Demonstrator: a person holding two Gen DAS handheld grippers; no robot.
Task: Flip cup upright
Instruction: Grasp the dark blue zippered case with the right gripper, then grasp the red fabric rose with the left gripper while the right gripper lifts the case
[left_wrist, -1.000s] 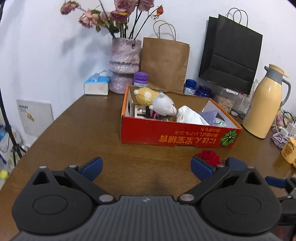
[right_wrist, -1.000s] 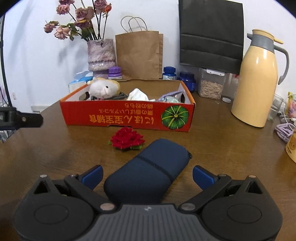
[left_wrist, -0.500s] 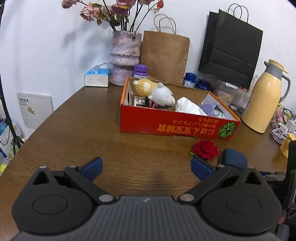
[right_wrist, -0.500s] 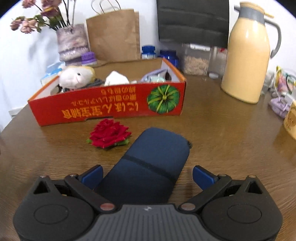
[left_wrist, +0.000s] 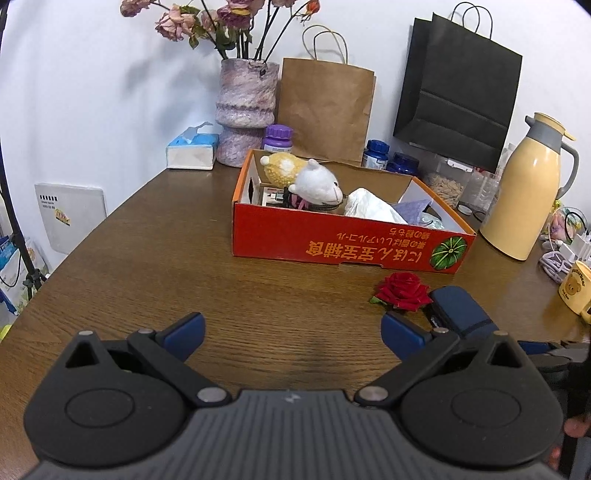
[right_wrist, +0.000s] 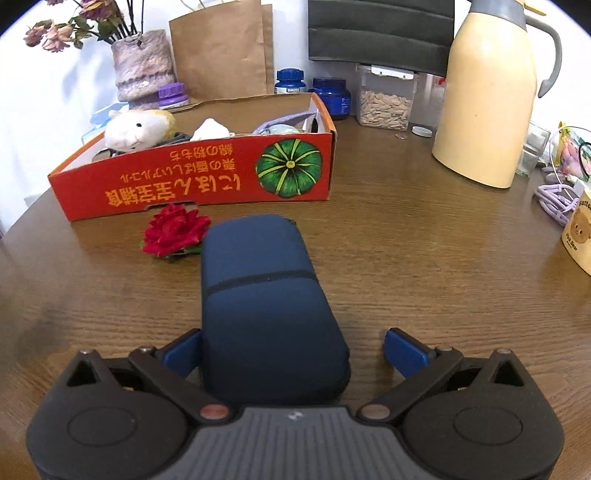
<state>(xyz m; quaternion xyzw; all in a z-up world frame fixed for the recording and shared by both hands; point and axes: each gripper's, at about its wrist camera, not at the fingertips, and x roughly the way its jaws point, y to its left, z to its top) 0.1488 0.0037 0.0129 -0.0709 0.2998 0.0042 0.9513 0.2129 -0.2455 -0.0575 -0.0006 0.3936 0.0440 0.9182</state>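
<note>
A yellow cup (right_wrist: 579, 236) with a bear print sits at the table's far right edge, also at the right edge of the left wrist view (left_wrist: 575, 291); I cannot tell which way up it stands. My right gripper (right_wrist: 291, 341) is open, far left of the cup. A dark blue pouch (right_wrist: 266, 295) lies between its fingers, with the left pad close against it and the right pad apart. My left gripper (left_wrist: 291, 328) is open over bare wood, nothing between its fingers.
A red cardboard box (right_wrist: 192, 184) with plush toys stands mid-table, a red fabric rose (right_wrist: 173, 230) before it. A cream thermos (right_wrist: 487, 96), seed jar (right_wrist: 384, 98), blue jars, paper bags and a flower vase (left_wrist: 245, 110) line the back. Purple cable (right_wrist: 556, 197) lies by the cup.
My right gripper has moved forward and lower, so the blue pouch now reaches back between its fingers. The left gripper has drawn back and up a little.
</note>
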